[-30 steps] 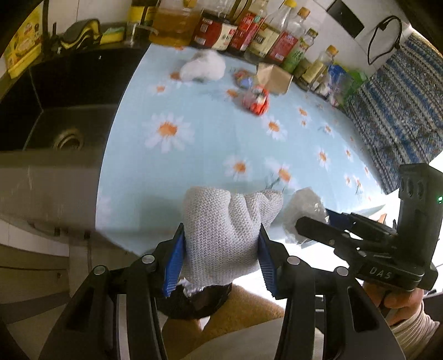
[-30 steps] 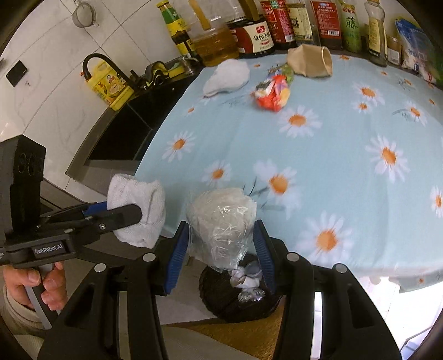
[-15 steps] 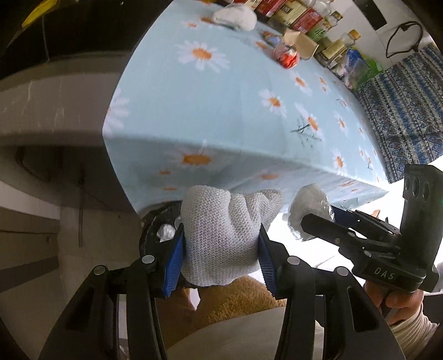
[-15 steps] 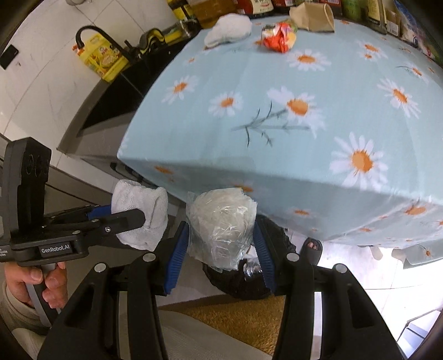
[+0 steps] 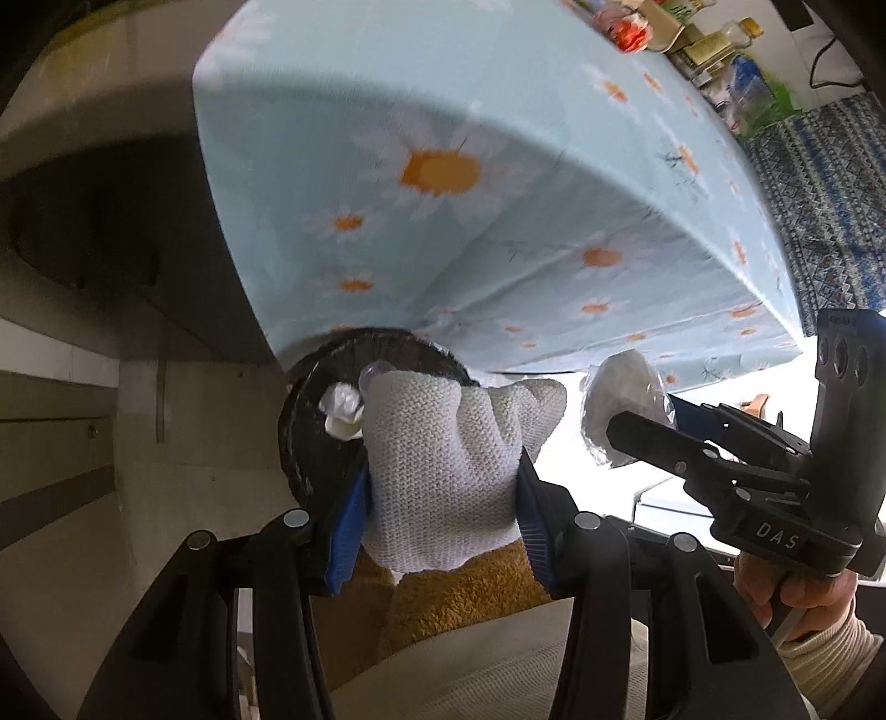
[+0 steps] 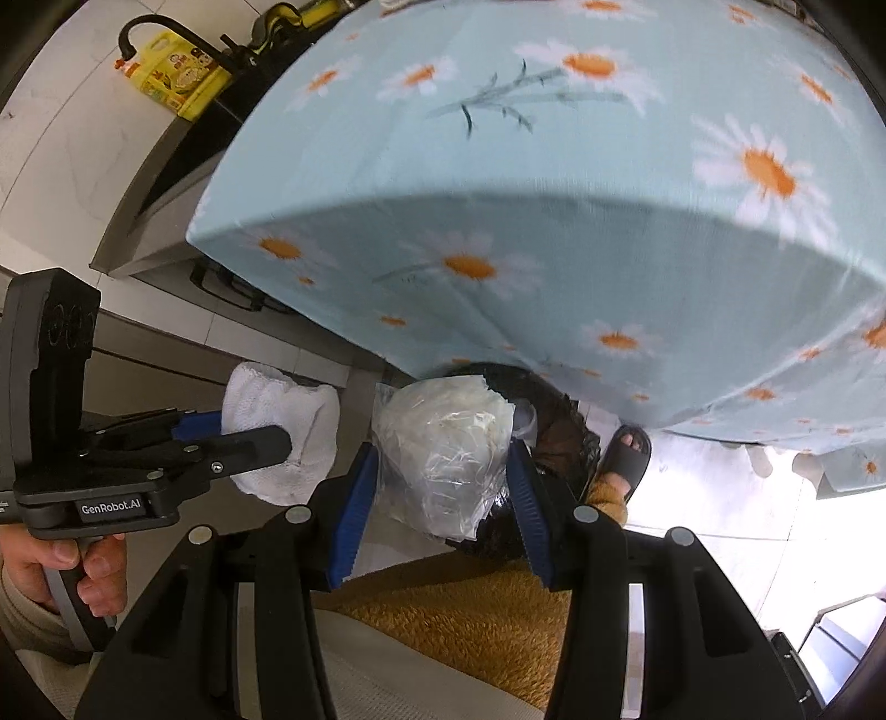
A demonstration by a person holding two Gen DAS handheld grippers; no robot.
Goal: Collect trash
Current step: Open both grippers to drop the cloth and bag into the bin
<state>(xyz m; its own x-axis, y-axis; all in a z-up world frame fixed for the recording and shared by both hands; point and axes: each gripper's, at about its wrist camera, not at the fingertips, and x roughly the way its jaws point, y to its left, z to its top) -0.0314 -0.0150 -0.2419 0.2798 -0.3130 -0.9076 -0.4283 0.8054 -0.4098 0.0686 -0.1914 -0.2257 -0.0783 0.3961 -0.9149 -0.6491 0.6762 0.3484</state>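
Observation:
My left gripper [image 5: 443, 482] is shut on a white knitted cloth wad [image 5: 443, 459], held just above the black trash bin [image 5: 310, 421] that stands on the floor below the table's edge. White crumpled scraps [image 5: 340, 407] lie inside the bin. My right gripper [image 6: 443, 471] is shut on a crumpled clear plastic bag [image 6: 443, 443], over the same bin [image 6: 559, 426]. In the left wrist view the right gripper [image 5: 637, 421] with its bag [image 5: 620, 387] sits to the right. The right wrist view shows the left gripper [image 6: 266, 432] and its cloth [image 6: 282, 410] to the left.
The table with a light blue daisy cloth [image 5: 498, 194] overhangs the bin. Red wrapper and bottles [image 5: 631, 27] stay at its far end. A sink counter [image 6: 166, 166] and yellow bottle [image 6: 177, 77] lie left. A sandalled foot [image 6: 623, 459] is beside the bin; brown trousers [image 6: 470, 615] below.
Both grippers have sunk from above the tabletop to below its edge, tilting further down. The bin now shows close behind the cloth and the bag. Both grips are unchanged.

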